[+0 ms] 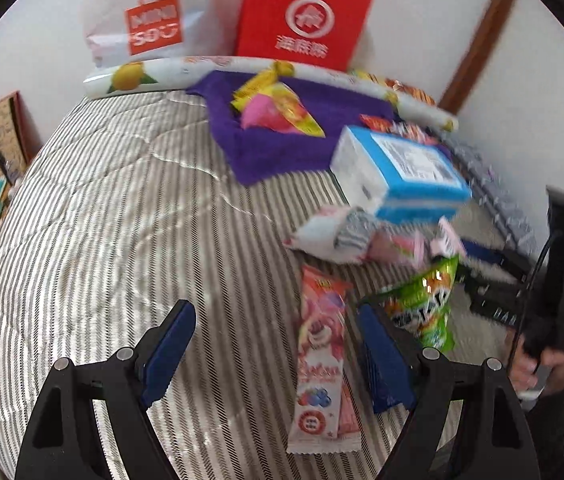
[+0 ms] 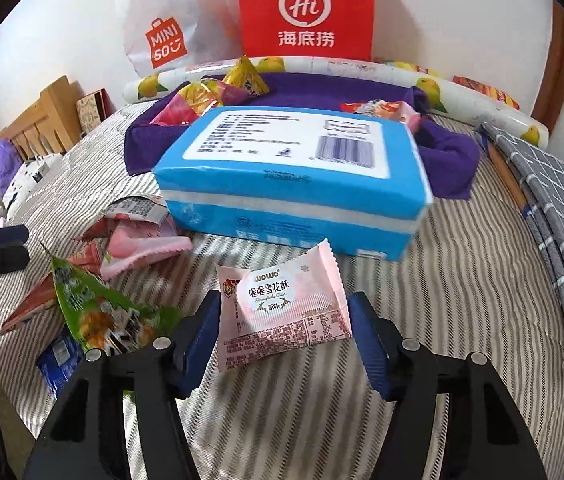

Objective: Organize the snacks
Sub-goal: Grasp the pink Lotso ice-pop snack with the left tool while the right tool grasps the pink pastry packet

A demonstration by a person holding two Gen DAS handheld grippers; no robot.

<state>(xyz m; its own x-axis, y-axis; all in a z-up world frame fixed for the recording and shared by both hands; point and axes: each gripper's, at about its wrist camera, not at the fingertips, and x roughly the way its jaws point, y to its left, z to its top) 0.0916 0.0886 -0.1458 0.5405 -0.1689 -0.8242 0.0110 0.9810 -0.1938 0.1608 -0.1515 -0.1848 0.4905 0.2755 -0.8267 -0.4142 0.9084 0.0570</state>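
Between the blue pads of the right gripper lies a pink snowflake-crisp packet, flat on the striped quilt; both pads sit at its side edges, the left touching or nearly so and the right with perhaps a sliver of gap, so I read the packet as bracketed, not yet firmly pinched. No earlier view is to hand, so only that can be said. To do this step well, the pads should close squarely on the crimped side seams, low enough to catch the wrapper without digging into the quilt, and lightly, since the crisp inside will likely crush. Just beyond the packet stands a blue tissue pack, so the lift should go straight up before travelling over it toward the purple cloth tray, where 2 or more foil snacks already rest. Off to the left lie a green snack bag and more pink wrappers, near enough to snag if the claw swings wide. Over on the other side, the left gripper is released and empty, jaws wide above the quilt, with a long pink strawberry-bear wafer packet lying between and just inside its right pad; it is better kept clear until the right hand has finished
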